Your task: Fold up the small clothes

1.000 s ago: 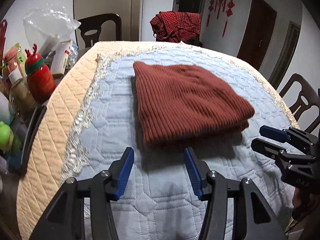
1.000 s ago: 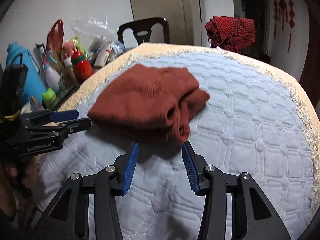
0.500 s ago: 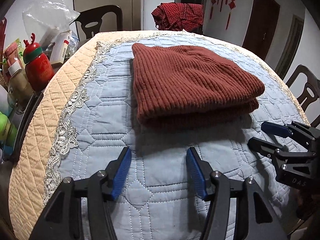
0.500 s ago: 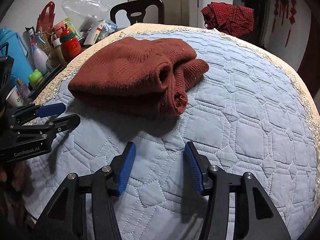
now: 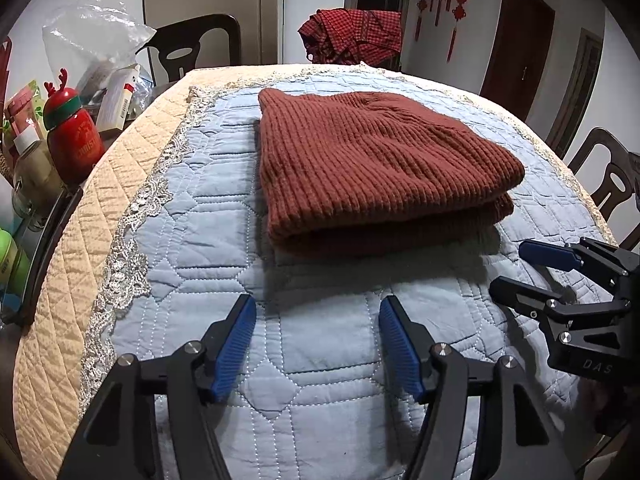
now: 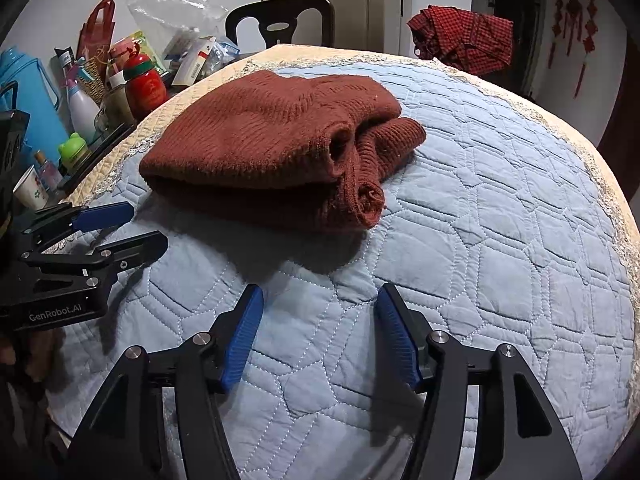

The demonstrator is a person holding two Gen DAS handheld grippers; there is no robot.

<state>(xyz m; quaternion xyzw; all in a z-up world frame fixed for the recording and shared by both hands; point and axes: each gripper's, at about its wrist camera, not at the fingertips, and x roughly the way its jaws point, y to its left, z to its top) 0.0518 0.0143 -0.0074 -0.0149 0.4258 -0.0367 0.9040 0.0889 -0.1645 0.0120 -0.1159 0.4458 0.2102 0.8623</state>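
A rust-brown ribbed knit garment (image 5: 372,168) lies folded in layers on the blue quilted cover (image 5: 208,216). In the right wrist view the garment (image 6: 272,148) shows rolled sleeve ends at its right side. My left gripper (image 5: 316,312) is open and empty, a short way in front of the garment's near fold. It also shows in the right wrist view (image 6: 124,226) at the left, open. My right gripper (image 6: 320,300) is open and empty, in front of the garment's sleeve end. It also shows in the left wrist view (image 5: 516,264) at the right, open.
Bottles, a red deer-capped flask (image 5: 72,140), a plastic bag and boxes crowd the table's left side. A blue jug (image 6: 28,104) stands there too. Dark chairs (image 5: 192,48) ring the table. A red checked cloth (image 5: 356,40) hangs on the far chair.
Both grippers have pulled back from the garment toward the near edge and stay open. The garment lies still, folded.
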